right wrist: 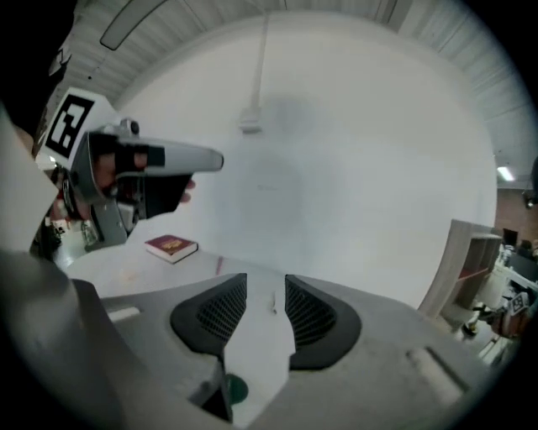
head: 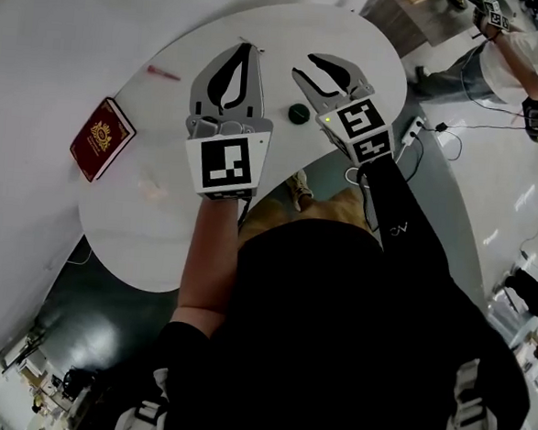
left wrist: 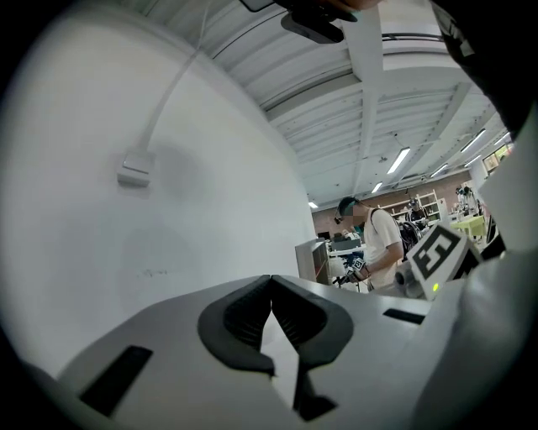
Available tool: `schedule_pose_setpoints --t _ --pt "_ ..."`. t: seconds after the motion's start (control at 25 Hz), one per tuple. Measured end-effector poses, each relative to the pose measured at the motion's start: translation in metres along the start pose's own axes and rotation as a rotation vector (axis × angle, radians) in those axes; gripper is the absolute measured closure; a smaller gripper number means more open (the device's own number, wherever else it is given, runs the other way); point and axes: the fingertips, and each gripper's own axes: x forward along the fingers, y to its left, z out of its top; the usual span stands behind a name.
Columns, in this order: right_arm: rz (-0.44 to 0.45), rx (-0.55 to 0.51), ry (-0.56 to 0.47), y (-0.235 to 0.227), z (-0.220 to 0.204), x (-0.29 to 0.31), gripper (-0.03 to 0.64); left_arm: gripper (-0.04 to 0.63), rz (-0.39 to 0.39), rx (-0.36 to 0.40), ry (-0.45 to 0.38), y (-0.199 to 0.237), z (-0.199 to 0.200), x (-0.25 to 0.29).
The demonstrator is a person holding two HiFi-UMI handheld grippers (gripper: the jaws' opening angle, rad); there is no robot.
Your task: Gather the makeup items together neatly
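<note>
Left gripper [head: 241, 53]: fingers pressed together, empty.
Right gripper [head: 304, 65]: fingers spread, likely for green round item [head: 299, 113], 6 o'clock.

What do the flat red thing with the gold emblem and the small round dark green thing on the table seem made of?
Red case: likely card or leatherette, matte, with a gold stamped emblem and crisp edges. Round green item: probably hard plastic, smooth and dark; too small to be sure.
</note>
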Motion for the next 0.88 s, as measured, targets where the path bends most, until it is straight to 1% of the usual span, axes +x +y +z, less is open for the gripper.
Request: schedule_pose_setpoints --t 0.08,0.24,0.36,0.44,0.52,0.64,0.8,0.84,0.88 --pt "0.059 0.001 0.115 0.008 -0.036 0.012 0.477 0.586 0.007 -0.001 0.016 0.001 -0.005 -0.001" --pt "0.162 -0.032 0.339 0.027 -0.108 0.023 0.479 0.586 0.036 -0.004 0.037 0.008 -0.011 -0.002" --pt "0.210 -0.050 0.446 0.037 -0.148 0.024 0.492 0.586 0.053 0.019 0.047 0.012 -0.014 -0.004" --pt "0.242 -0.077 0.490 0.043 -0.166 0.025 0.492 0.586 0.060 0.035 0.054 0.014 -0.016 -0.005" --pt "0.264 -0.081 0.525 0.048 -0.179 0.026 0.492 0.586 0.067 0.037 0.062 0.015 -0.018 -0.007" --pt "0.269 -0.069 0.562 0.050 -0.193 0.027 0.492 0.586 0.076 0.038 0.068 0.016 -0.019 -0.008" --pt "0.281 -0.069 0.584 0.053 -0.207 0.032 0.492 0.586 0.094 0.037 0.076 0.019 -0.020 -0.010" --pt "0.284 -0.075 0.591 0.054 -0.210 0.032 0.512 0.586 0.096 0.038 0.079 0.020 -0.021 -0.010" --pt "0.288 -0.086 0.593 0.055 -0.212 0.032 0.612 0.586 0.097 0.039 0.081 0.021 -0.022 -0.010"
